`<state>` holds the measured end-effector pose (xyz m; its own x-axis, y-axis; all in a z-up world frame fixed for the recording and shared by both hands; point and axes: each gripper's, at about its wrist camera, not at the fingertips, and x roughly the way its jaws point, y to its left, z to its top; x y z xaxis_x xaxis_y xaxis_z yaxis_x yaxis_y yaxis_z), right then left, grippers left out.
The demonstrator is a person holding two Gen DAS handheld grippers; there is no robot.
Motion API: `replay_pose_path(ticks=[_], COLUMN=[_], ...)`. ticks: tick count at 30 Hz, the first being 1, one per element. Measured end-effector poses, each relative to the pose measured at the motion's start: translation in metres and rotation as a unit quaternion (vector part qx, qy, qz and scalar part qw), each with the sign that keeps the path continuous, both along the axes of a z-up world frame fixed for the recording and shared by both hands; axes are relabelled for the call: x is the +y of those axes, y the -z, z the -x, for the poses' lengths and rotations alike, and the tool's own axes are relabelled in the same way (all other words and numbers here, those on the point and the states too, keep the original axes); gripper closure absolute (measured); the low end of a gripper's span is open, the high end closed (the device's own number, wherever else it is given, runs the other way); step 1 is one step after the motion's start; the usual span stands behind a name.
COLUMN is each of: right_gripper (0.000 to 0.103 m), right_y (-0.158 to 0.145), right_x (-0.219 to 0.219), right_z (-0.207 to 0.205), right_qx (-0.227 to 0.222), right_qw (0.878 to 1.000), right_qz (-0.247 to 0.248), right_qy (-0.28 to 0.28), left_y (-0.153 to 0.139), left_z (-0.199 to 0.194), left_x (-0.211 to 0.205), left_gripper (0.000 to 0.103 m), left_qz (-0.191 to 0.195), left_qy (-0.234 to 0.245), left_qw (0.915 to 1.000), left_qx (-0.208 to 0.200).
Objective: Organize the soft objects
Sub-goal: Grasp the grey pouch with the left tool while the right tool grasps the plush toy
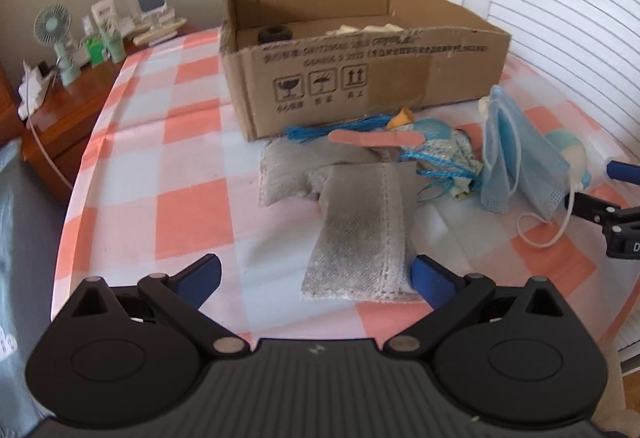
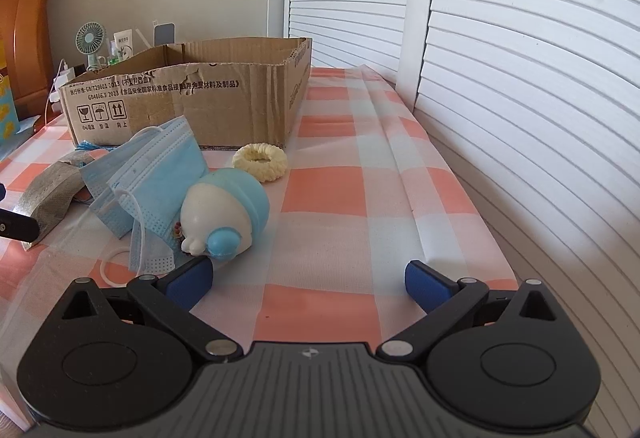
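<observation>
My left gripper point(image 1: 316, 272) is open, its jaws on either side of the near end of a grey fabric pouch point(image 1: 360, 230). A second grey pouch point(image 1: 288, 174) lies behind it. Behind them stands an open cardboard box point(image 1: 360, 70), also in the right wrist view point(image 2: 192, 94). A pink band-aid point(image 1: 376, 138), blue string point(image 1: 332, 128) and blue face masks point(image 1: 516, 154) lie by the box. My right gripper point(image 2: 308, 284) is open and empty. A white and blue soft toy point(image 2: 224, 214) lies just beyond its left finger point(image 2: 192, 282), beside the masks point(image 2: 156, 174). A cream scrunchie point(image 2: 260, 162) lies further back.
The table has a pink and white checked cloth point(image 2: 340, 198). White louvered doors point(image 2: 520, 78) run along the right side. A wooden nightstand point(image 1: 68, 110) at the left holds a small fan point(image 1: 54, 34) and small items. The box holds a dark scrunchie point(image 1: 274, 34) and pale cloth.
</observation>
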<state>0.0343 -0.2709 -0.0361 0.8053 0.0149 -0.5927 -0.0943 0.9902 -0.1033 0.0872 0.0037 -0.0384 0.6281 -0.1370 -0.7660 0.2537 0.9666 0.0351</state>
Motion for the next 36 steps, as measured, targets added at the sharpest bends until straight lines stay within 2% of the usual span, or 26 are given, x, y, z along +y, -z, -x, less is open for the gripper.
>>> replay_pose_path(ticks=[2, 8, 20, 26, 30, 32, 36], right_gripper=[0.000, 0.000, 0.001, 0.016, 0.018, 0.019, 0.037], right_y=[0.000, 0.000, -0.002, -0.006, -0.008, -0.009, -0.009], right_x=[0.000, -0.001, 0.018, 0.030, 0.038, 0.041, 0.046], right_z=[0.001, 0.004, -0.010, -0.017, -0.018, -0.019, -0.022], right_qx=[-0.002, -0.002, -0.008, -0.013, -0.017, -0.019, -0.010], right_qw=[1.000, 1.000, 0.998, 0.995, 0.993, 0.991, 0.988], right_qz=[0.001, 0.002, 0.032, 0.050, 0.058, 0.061, 0.069], right_qy=[0.000, -0.012, -0.059, -0.086, -0.106, -0.118, -0.135], left_y=[0.000, 0.005, 0.005, 0.005, 0.004, 0.004, 0.002], left_z=[-0.002, -0.009, -0.011, -0.011, -0.012, -0.012, -0.013], left_x=[-0.007, -0.018, -0.016, -0.016, -0.015, -0.016, -0.016], left_gripper=[0.005, 0.029, 0.030, 0.031, 0.031, 0.035, 0.051], left_qz=[0.004, 0.029, 0.035, 0.037, 0.038, 0.038, 0.038], left_qy=[0.012, 0.024, 0.021, 0.021, 0.021, 0.023, 0.025], left_qw=[0.9999, 0.9992, 0.9990, 0.9989, 0.9989, 0.9988, 0.9987], left_qx=[-0.006, -0.014, -0.018, -0.019, -0.018, -0.019, -0.022])
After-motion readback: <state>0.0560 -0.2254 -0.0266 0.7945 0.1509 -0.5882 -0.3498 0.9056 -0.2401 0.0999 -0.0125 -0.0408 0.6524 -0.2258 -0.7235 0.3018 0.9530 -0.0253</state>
